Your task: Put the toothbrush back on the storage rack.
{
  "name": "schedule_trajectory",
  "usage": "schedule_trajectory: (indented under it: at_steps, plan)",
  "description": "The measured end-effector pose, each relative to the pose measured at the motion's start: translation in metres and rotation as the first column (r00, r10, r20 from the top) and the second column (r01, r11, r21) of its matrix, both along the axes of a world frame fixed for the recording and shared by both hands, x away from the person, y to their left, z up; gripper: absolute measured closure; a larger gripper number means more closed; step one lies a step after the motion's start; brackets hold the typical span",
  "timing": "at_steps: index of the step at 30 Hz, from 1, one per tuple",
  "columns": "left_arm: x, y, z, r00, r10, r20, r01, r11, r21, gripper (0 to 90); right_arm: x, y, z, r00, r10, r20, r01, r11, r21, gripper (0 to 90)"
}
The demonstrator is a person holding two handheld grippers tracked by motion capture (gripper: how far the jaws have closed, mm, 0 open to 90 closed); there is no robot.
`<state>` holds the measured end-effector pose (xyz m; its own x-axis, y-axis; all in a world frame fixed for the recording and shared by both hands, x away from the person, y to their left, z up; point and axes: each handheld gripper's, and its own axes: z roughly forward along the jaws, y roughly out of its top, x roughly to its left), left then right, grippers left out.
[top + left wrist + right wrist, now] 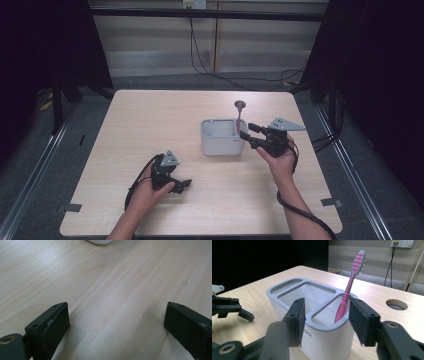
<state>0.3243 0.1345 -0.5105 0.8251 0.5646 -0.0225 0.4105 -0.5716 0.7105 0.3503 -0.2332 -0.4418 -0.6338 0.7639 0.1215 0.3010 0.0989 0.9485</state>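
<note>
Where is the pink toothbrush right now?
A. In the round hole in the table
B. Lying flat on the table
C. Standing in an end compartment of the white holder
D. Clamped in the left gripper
C: the pink toothbrush leans upright in an end slot of the white holder, with the right gripper open just before it.

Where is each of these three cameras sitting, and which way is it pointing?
High view: above the person's side, looking forward and down on the table; forearms, both hands and claws show.
Left gripper view: rides the left claw, looking along its open jaws at bare tabletop.
Right gripper view: rides the right claw, facing the white holder and pink toothbrush.
Shared: the high and right gripper views both show holder, toothbrush and left claw.
</note>
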Motion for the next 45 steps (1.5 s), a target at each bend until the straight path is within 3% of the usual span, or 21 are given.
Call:
schedule_trajectory:
  at_steps: [15, 20, 28, 30, 45]
  plan:
    - [0.0, 0.0, 0.0, 1.0, 0.001, 0.004, -0.001, 1.0, -0.002, 6.0, -0.002, -0.005, 0.005, 0.9994, -0.008, -0.034, 0.007, 0.999, -0.033, 28.7]
    - [0.0, 0.0, 0.0, 1.0, 0.002, 0.005, -0.002, 1.0, -0.002, 6.0, -0.003, -0.008, 0.006, 0.9975, 0.014, -0.069, -0.018, 0.999, -0.05, 24.7]
    - [0.0, 0.0, 0.0, 1.0, 0.002, 0.005, -0.002, 1.0, -0.002, 6.0, -0.006, -0.014, 0.008, 0.9958, 0.027, -0.088, -0.034, 0.996, -0.082, 21.1]
    - [0.0, 0.0, 0.0, 1.0, 0.002, 0.005, -0.002, 1.0, -0.002, 6.0, -0.007, -0.016, 0.008, 0.9927, 0.055, -0.107, -0.065, 0.994, -0.092, 16.3]
    - [0.0, 0.0, 0.0, 1.0, 0.003, 0.004, -0.003, 1.0, -0.004, 6.0, -0.016, -0.026, 0.005, 0.9827, 0.106, -0.152, -0.128, 0.981, -0.143, 15.9]
